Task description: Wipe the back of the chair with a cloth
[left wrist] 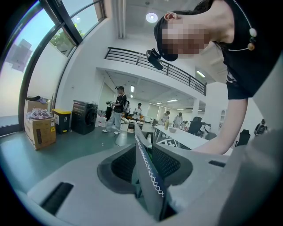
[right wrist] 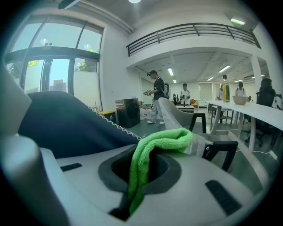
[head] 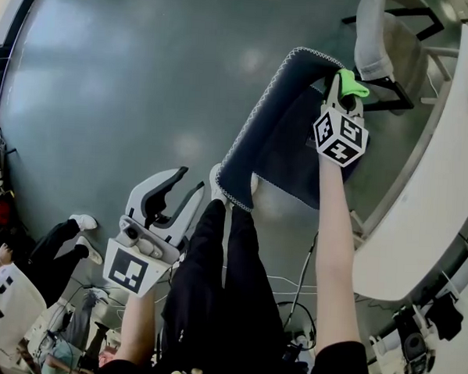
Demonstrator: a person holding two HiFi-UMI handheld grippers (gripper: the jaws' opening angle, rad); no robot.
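A grey-blue floor [head: 145, 84] fills the head view of an open hall, and the gripper views show windows, a railed gallery and people well off behind.

At the left, the left hand-held gripper [head: 191, 178] hangs low, just beside the chair's near corner. Its jaws stand apart and grip nothing. In its own view the chair's stitched edge [left wrist: 148, 172] shows end-on in the gap between them, but the head view puts the tool beside that corner, not closed on it. I take it to be parked there as the spare tool, close enough to steady the chair if wiping makes it swing.

In the middle, the chair [head: 276, 130], dark blue with white zigzag stitching, stands on the floor close to the desk's curved edge. The person's dark-trousered leg [head: 221, 283] is against the chair's near end, which probably braces it.

Further right, the right hand-held gripper [head: 339, 90] is at the chair's far top corner, on an outstretched arm. Its jaws are closed on a green cloth [right wrist: 163, 141]. One end is pinched deep between them and the folded bulk spills over the tips, so cloth rather than plastic meets the fabric. The wad is at the top rim of the back, touching or nearly so. That suits a stroke run from the top corner, and most of the back looks yet to be covered.

The white desk [head: 428, 216] curves down the right edge, with a pale grey chair [head: 375, 33] beyond the cloth.
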